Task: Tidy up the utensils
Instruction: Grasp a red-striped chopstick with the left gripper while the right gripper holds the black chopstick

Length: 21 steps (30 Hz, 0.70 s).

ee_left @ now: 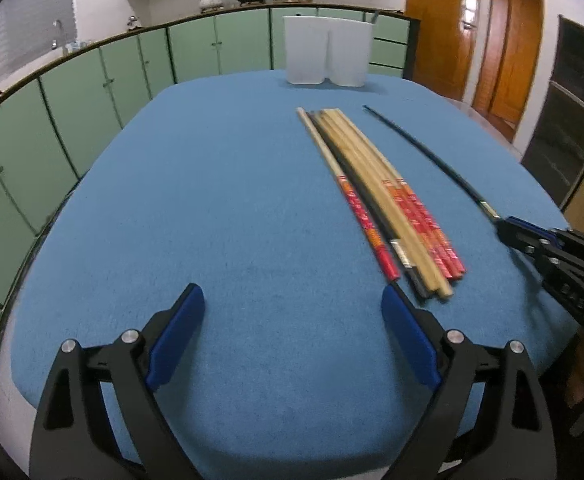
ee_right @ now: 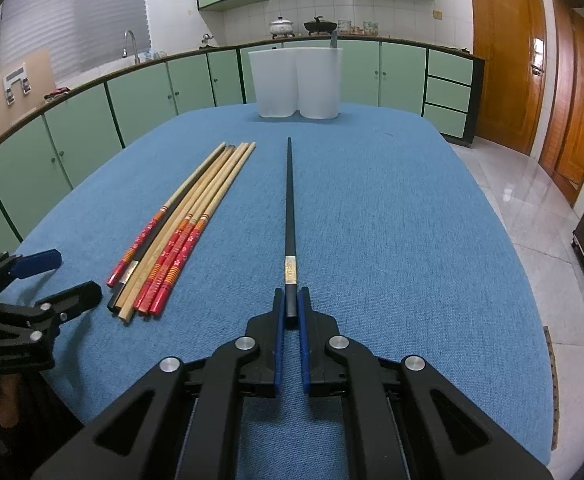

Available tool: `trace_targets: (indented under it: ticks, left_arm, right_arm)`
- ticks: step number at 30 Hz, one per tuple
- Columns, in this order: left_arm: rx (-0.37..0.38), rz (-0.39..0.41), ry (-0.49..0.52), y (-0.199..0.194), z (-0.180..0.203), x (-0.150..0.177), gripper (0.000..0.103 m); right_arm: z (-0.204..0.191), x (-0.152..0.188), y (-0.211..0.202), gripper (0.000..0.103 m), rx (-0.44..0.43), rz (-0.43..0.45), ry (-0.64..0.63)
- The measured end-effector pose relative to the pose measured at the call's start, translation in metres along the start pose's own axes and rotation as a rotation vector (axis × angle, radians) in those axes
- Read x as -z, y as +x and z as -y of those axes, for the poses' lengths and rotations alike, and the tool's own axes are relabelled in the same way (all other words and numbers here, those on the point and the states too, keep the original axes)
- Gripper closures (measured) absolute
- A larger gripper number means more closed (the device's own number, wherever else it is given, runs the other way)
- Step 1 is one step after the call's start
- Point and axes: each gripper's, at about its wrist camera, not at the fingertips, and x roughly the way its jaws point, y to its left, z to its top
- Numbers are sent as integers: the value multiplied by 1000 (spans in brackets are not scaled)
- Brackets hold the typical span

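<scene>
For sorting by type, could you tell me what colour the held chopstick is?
Black chopstick with a gold band, clearest in the right wrist view.

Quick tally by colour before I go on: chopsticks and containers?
Black chopsticks: 2, one in the right gripper, one in the pile
Red-handled chopsticks: at least 3
Plain wooden chopsticks: at least 1
White containers: 2
Total: at least 8; the pile overlaps

My left gripper (ee_left: 293,300) and right gripper (ee_right: 291,308) are the same build: matte black angular linkage arms with triangular cutouts. Round silver screw heads sit at the pivots, and my fingers (ee_left: 176,336) wear blue pads.
</scene>
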Motion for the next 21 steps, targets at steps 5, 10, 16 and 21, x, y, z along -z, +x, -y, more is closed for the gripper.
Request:
trace_targets:
  ticks: [5, 10, 16, 21]
  left_arm:
    - [-6, -2, 30, 5, 13, -1, 15]
    - [-19, 0, 4, 10, 9, -5, 15]
    - [-30, 32, -26, 12, 5, -5, 28]
    - [0, 65, -12, 10, 8, -5, 60]
  right_arm:
    - [0, -1, 0, 97, 1, 1, -3]
    - [0, -1, 0, 97, 2, 2, -4]
    - [0, -1, 0, 97, 2, 3, -5]
    - [-2, -1, 0, 96, 11, 8, -9]
